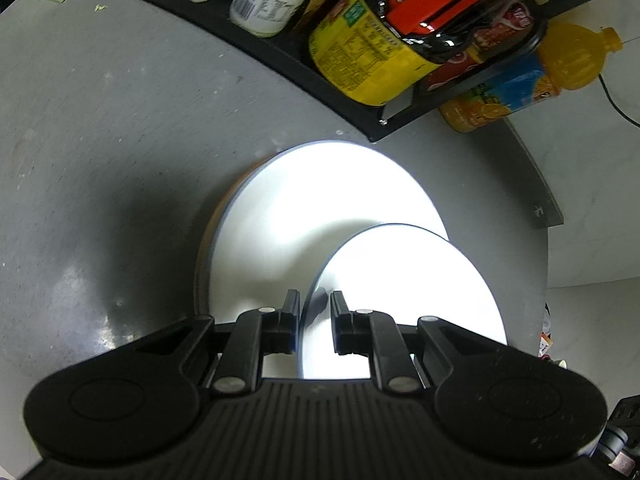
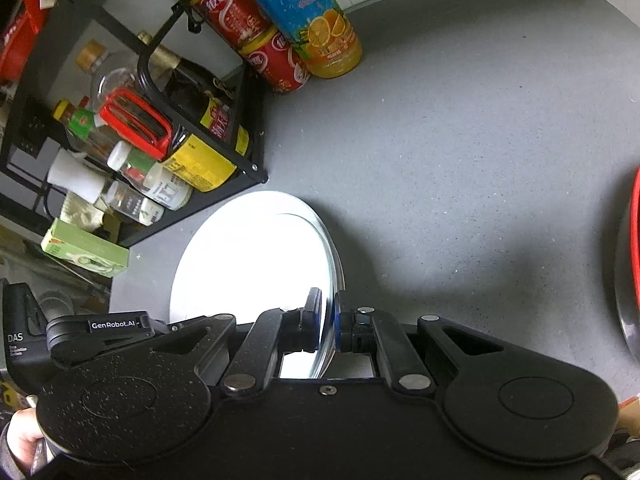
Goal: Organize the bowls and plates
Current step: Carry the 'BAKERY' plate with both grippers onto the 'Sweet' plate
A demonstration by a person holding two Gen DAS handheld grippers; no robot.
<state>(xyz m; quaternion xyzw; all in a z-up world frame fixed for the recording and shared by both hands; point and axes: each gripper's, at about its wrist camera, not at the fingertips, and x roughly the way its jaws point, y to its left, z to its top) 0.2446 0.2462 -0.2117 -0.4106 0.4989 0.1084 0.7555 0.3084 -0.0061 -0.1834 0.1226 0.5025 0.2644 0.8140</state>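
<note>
rack: black, back of the grey counter, packed with bottles and jars
big plate: white, flat on counter just in front of rack corner
small plate: white, tilted, rim toward the camera, over big plate's right part; contact unclear
left gripper: jaws nearly together, straddling small plate's near rim; pad contact unclear
right gripper: jaws clamped on a plate rim, edge-on; which plate unclear
juice bottle: right of rack
</note>
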